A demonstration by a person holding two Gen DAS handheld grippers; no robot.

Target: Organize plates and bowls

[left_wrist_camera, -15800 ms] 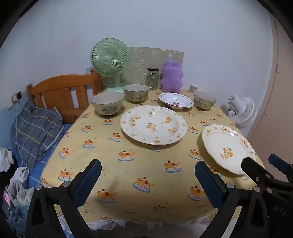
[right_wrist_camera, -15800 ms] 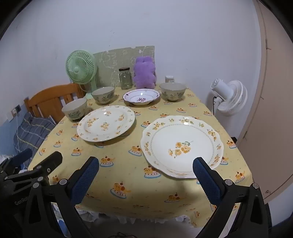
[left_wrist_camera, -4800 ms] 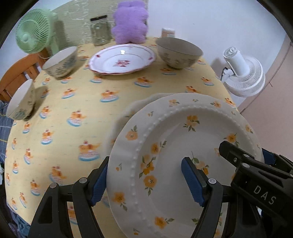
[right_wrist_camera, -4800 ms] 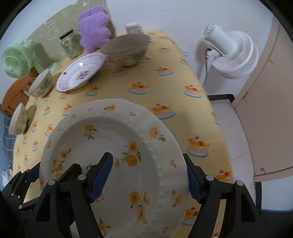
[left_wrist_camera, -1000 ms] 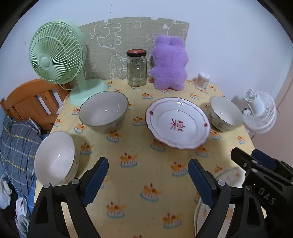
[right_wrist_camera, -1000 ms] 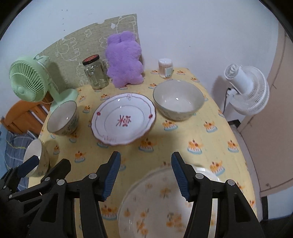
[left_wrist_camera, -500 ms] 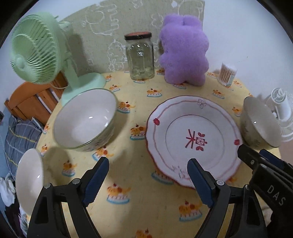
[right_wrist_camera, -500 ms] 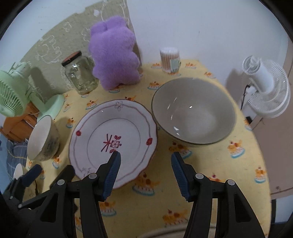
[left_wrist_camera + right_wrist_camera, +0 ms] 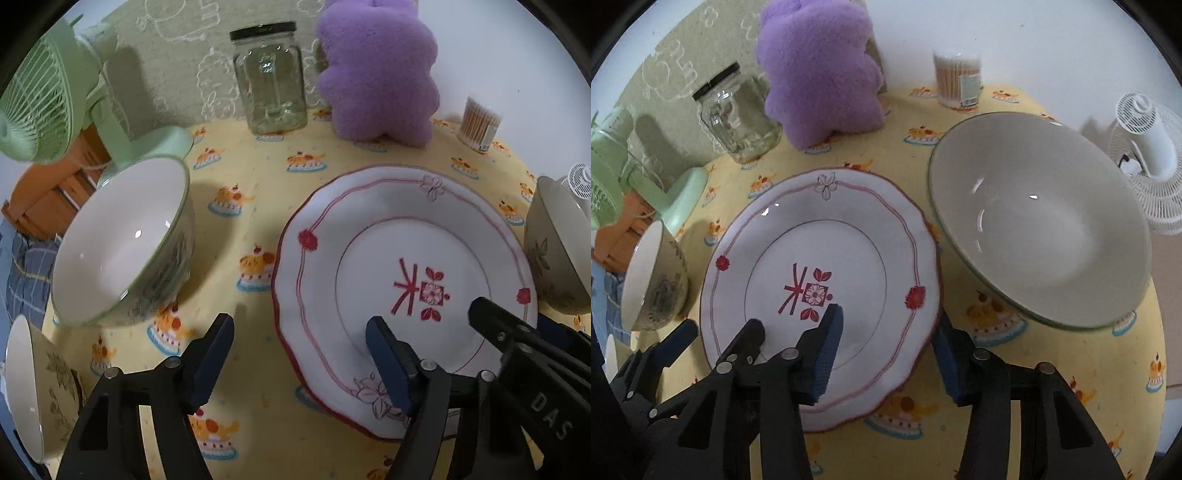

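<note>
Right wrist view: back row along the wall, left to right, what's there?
green fan → glass jar → purple plush toy → cotton swab container → white fan, which stands off the table beyond its right edge.

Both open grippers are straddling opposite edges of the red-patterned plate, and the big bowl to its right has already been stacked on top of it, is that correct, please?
Not quite: the right wrist view shows the big bowl standing on the tablecloth beside the red-patterned plate, not on it. Both open grippers, left gripper and right gripper, do straddle its edges.
</note>
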